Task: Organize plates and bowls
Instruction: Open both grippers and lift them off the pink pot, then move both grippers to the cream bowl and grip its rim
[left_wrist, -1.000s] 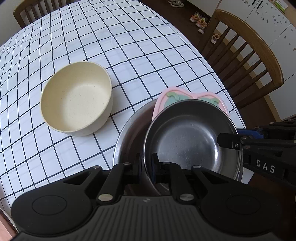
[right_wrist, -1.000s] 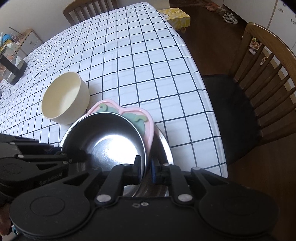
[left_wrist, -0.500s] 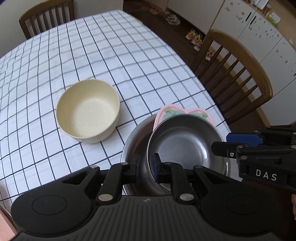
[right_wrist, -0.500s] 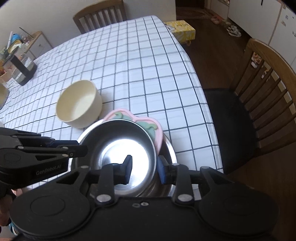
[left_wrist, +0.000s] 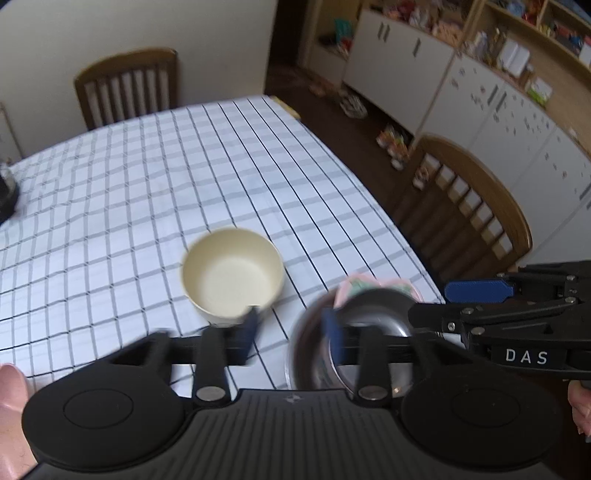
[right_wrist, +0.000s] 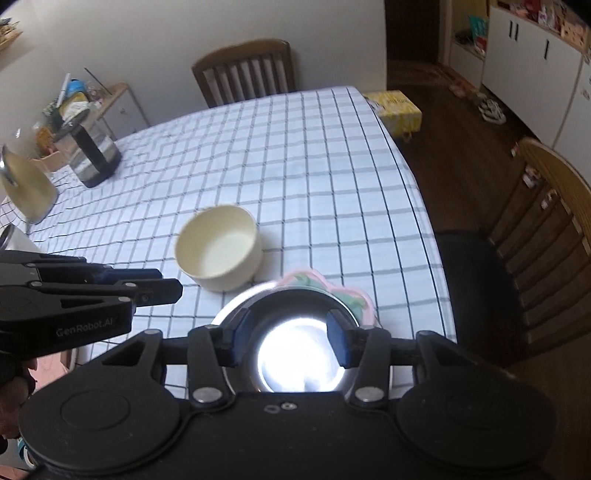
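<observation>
Both tools are up off the dishes — the left gripper (left_wrist: 291, 332) has its jaws spread wide with nothing between them, and the right gripper (right_wrist: 290, 341) is just as wide, holding nothing. Below them the steel bowl (right_wrist: 299, 354) sits nested in a larger steel bowl (left_wrist: 301, 354) at the near corner of the checked tablecloth (right_wrist: 295, 166), a pink plate (right_wrist: 351, 299) tucked beneath on the far side. The cream bowl (left_wrist: 232, 275) stands upright just beside the stack, apart from it.
</observation>
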